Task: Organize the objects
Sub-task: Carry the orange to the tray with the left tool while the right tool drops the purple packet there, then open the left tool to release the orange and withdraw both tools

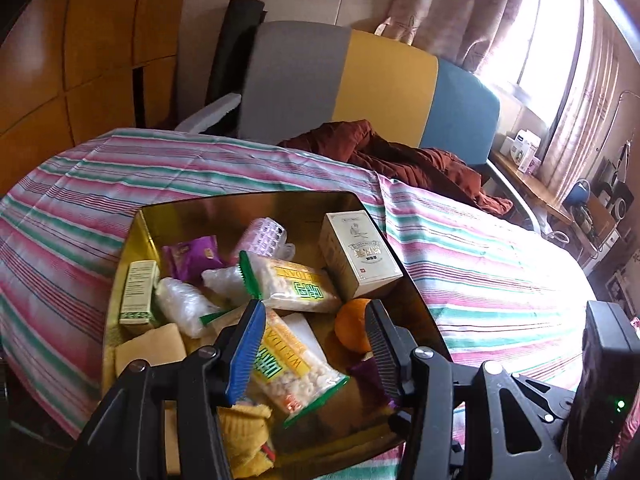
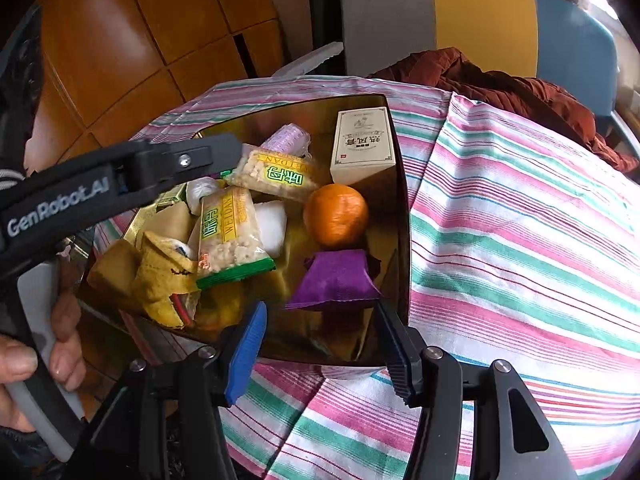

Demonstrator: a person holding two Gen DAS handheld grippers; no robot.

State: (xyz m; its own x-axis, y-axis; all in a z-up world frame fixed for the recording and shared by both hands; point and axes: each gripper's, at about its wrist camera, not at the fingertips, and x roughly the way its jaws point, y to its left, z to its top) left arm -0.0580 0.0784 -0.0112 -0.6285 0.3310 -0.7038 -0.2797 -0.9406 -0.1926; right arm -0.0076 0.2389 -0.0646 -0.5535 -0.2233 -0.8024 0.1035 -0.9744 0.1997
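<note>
striped bed sheet (image 2: 520,240) carries gold tin (image 2: 402,216) holding orange (image 2: 336,216), purple packet (image 2: 334,280), snack bags. left gripper (image 1: 316,332) and right gripper (image 2: 320,336) both parted, empty, above tin.

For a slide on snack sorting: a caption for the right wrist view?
Open right gripper above a gold metal tin holding a purple foil packet, an orange and a white carton.
</note>
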